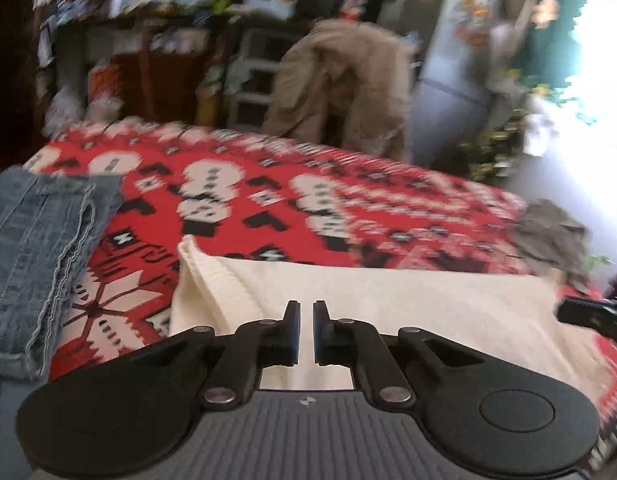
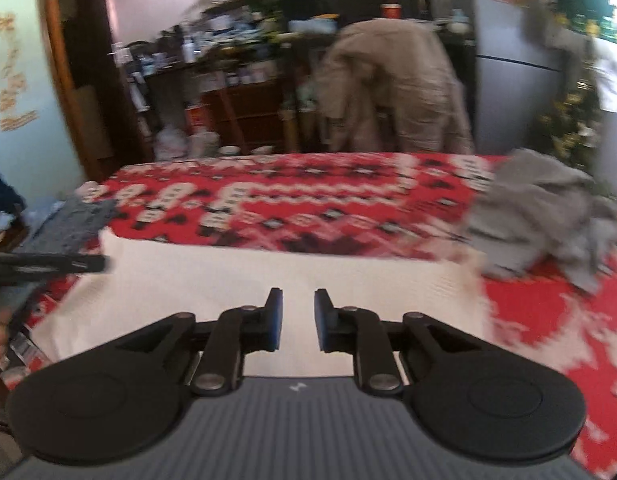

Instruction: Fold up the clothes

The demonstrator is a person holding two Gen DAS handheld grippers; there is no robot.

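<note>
A cream knitted garment lies folded flat on the red patterned blanket, right in front of both grippers; it also shows in the right wrist view. My left gripper hovers over its near edge, jaws slightly apart with nothing between them. My right gripper hovers over the same garment, jaws open and empty. Each gripper shows at the edge of the other's view: the right gripper and the left gripper.
Folded blue jeans lie at the left on the blanket, also in the right wrist view. A crumpled grey garment lies at the right. A beige coat hangs behind the bed. Cluttered shelves stand at the back.
</note>
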